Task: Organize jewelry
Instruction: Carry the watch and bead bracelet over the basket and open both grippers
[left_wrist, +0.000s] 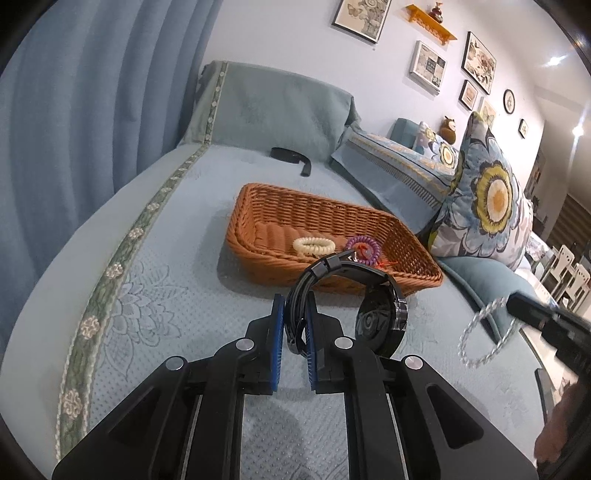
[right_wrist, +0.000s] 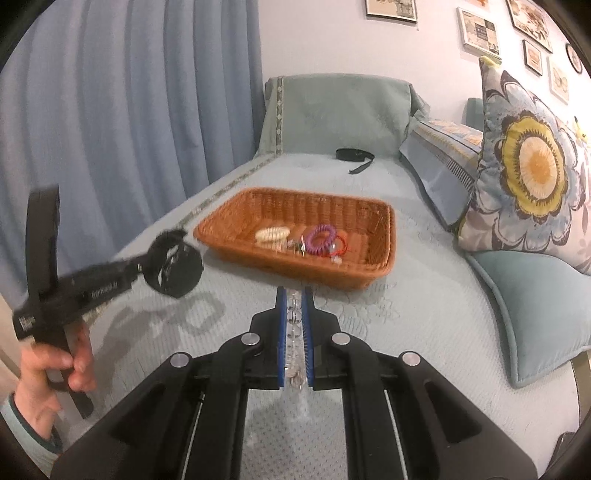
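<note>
Left gripper (left_wrist: 295, 325) clamping black watch (left_wrist: 373, 314), no legible writing

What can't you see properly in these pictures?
- Watch face: in the left wrist view it is turned away; in the right wrist view it is blurred.
- Clear bead bracelet: in the right wrist view the blue fingers hide most of it.
- Small pieces in the basket beside the purple coil tie: too small to name.
- Black strap far back: too small to identify.
</note>
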